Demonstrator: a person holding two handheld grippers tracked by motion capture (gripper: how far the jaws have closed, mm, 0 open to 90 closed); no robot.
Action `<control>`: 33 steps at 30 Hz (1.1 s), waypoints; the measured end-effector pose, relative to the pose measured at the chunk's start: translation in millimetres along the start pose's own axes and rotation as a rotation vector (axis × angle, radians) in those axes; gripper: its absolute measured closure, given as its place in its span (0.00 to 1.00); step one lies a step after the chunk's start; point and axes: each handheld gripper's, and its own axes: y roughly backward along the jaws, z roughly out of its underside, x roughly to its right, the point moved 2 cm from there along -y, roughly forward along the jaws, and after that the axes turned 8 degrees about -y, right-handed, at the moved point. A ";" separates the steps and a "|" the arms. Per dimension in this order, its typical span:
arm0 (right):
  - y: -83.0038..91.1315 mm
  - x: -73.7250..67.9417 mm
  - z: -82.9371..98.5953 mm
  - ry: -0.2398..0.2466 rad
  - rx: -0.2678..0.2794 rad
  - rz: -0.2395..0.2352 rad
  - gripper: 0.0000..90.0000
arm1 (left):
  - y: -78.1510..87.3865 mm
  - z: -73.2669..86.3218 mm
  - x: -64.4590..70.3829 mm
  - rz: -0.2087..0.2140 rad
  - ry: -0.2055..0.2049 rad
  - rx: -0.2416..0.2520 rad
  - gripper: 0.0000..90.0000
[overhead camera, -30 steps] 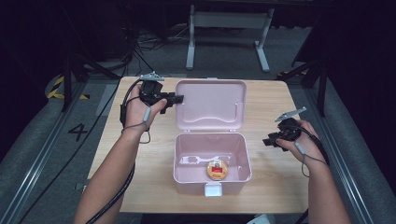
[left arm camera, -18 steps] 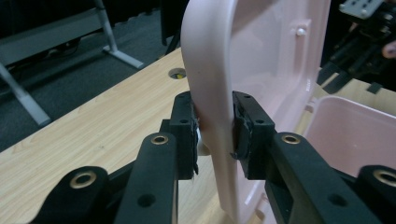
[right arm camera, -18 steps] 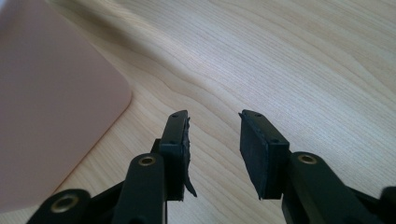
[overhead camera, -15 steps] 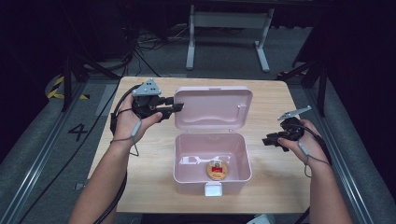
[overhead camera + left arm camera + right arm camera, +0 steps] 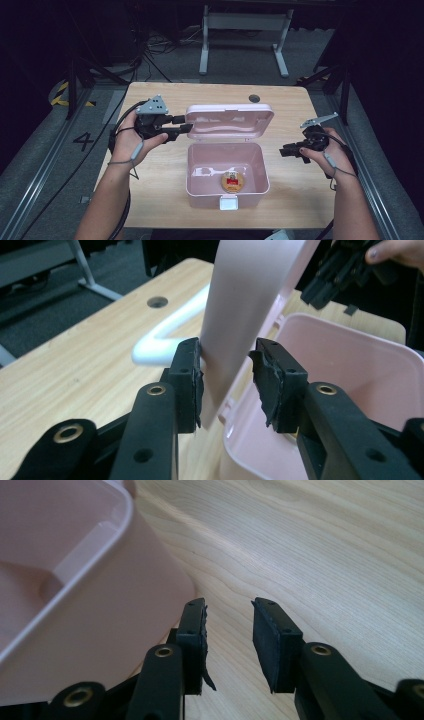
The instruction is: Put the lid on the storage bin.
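Lid [image 5: 230, 120] now upright, swung up since earlier. Left hand-held gripper [image 5: 184, 125] straddles its edge, jaws not clamped; right hand-held gripper [image 5: 285, 151] released. Close slowly, guiding lid onto box [image 5: 227, 172].

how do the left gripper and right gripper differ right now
The left gripper is at the pink lid, its jaws set either side of the lid's edge; the right gripper has nothing between its jaws. The left gripper sits up by the raised lid, while the right gripper waits beside the pink box, apart from it. Both point inward toward the box with jaws parted.
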 end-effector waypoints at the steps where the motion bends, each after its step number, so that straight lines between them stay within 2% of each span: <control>1: 1.9 -2.1 -0.3 0.002 0.004 -0.006 0.75 | 0.0 0.0 0.0 0.000 0.000 0.000 0.71; 2: 1.9 -2.1 -0.3 0.002 0.004 -0.006 0.75 | 2.0 0.4 1.8 0.008 0.006 -0.001 0.71; 4: 6.4 -10.3 -1.6 0.025 0.014 -0.018 0.75 | 5.0 0.5 5.7 0.017 -0.012 -0.016 0.70; 7: 7.9 -16.0 -2.6 0.042 0.018 -0.029 0.74 | 5.7 0.5 8.1 0.017 -0.022 -0.032 0.70; 12: 12.6 -34.0 -5.1 0.092 0.017 -0.051 0.74 | 5.2 1.6 10.6 0.013 -0.045 -0.067 0.72; 15: 15.1 -41.9 -6.5 0.117 0.026 -0.062 0.74 | 4.5 3.2 10.4 0.021 -0.038 -0.083 0.74; 21: 16.1 -50.3 -7.2 0.146 0.026 -0.068 0.73 | 4.4 3.9 12.1 0.021 -0.051 -0.103 0.79; 30: 19.4 -61.8 -8.8 0.176 0.045 -0.118 0.75 | 6.0 7.4 15.6 0.070 -0.038 -0.147 0.81; 33: 21.8 -66.8 -10.5 0.194 0.075 -0.135 0.81 | 5.4 9.2 18.0 0.100 -0.034 -0.170 0.80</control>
